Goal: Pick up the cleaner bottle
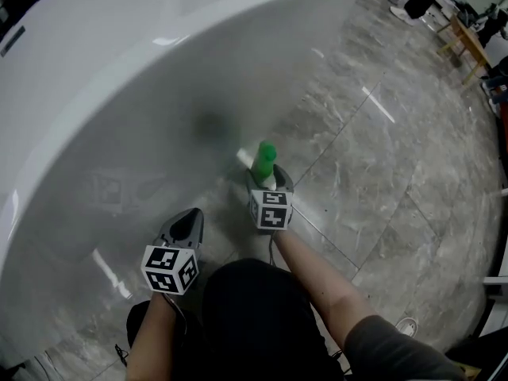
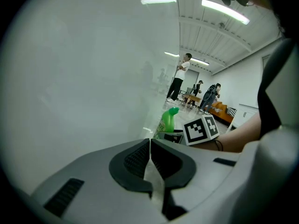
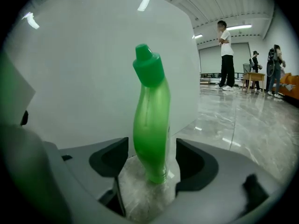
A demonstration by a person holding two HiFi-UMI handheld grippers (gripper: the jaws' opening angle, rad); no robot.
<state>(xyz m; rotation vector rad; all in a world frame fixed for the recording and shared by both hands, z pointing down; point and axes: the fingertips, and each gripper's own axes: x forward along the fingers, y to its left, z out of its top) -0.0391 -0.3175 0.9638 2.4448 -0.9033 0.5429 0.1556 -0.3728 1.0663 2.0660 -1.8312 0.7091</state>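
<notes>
Right gripper view is showing my right gripper [image 3: 153, 158] sitting spread wide around the green cleaner bottle [image 3: 149, 120] standing on the floor [image 3: 243, 125] by the tub [image 3: 79, 78], while my left gripper [image 2: 150, 158] is hanging pinched together, empty.

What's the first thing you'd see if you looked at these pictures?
The bright green cleaner bottle stands out, standing on the grey marble floor beside a huge white tub. The open fingers of the right gripper sit on either side of it without touching, while the left gripper is shut and empty nearby.
</notes>
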